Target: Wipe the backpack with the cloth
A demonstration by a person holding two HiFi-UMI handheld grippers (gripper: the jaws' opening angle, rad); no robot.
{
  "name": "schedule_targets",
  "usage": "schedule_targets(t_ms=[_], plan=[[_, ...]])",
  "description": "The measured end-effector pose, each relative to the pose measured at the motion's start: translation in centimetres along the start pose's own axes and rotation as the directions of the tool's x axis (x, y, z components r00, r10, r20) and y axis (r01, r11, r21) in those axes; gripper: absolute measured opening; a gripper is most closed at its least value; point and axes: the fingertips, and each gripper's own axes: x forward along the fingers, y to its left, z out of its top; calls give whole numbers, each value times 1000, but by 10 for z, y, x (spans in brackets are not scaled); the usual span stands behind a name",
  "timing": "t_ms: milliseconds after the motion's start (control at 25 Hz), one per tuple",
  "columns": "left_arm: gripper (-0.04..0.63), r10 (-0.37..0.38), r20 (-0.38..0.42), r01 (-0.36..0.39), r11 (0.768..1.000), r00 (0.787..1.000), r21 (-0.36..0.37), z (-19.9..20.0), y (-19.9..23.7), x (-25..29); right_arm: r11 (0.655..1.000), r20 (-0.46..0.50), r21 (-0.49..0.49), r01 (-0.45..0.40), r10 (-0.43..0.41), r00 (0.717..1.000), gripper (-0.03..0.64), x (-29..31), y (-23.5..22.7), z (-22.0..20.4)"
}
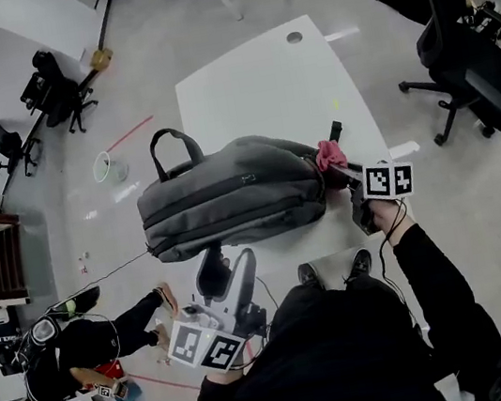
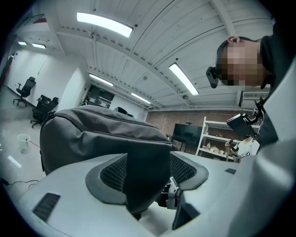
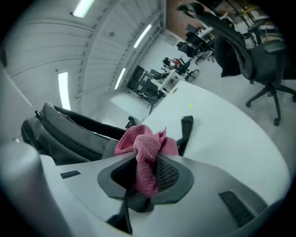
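Observation:
A grey backpack (image 1: 230, 193) lies on its side on the white table (image 1: 259, 79), handle toward the far left. My left gripper (image 1: 226, 270) is at its near edge, shut on a dark fold of the backpack's fabric; in the left gripper view that fold fills the gap between the jaws of the gripper (image 2: 147, 178), with the backpack (image 2: 92, 129) bulging behind. My right gripper (image 1: 347, 179) is at the bag's right end, shut on a pink cloth (image 1: 329, 154). In the right gripper view the cloth (image 3: 145, 152) bunches out of the gripper (image 3: 145, 176), next to the backpack (image 3: 69, 134).
A black strap end (image 1: 335, 130) lies on the table just beyond the cloth. A black office chair (image 1: 459, 55) stands to the right. A person (image 1: 85, 346) sits on the floor at lower left. A pale bucket (image 1: 109, 165) stands on the floor left of the table.

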Motion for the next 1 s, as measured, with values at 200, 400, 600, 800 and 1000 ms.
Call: schedule_targets(t_ms=[200, 400, 600, 800, 1000], plan=[[296, -5, -6, 5, 1000, 1000, 5, -3, 2, -2, 999, 23, 46, 10, -11, 1000, 91, -13, -24, -20], [296, -6, -18, 6, 1000, 1000, 6, -6, 0, -5, 960, -180, -252, 123, -171, 969, 91, -2, -34, -50], [296, -7, -22, 7, 1000, 1000, 7, -8, -2, -5, 871, -237, -482, 99, -238, 942, 91, 21, -24, -49], [296, 1, -20, -1, 1000, 1000, 4, -10, 0, -4, 890, -24, -456, -11, 0, 1000, 91, 7, 37, 27], [296, 10, -14, -10, 1000, 1000, -6, -8, 0, -1, 969, 181, -241, -59, 105, 978, 91, -41, 48, 77]])
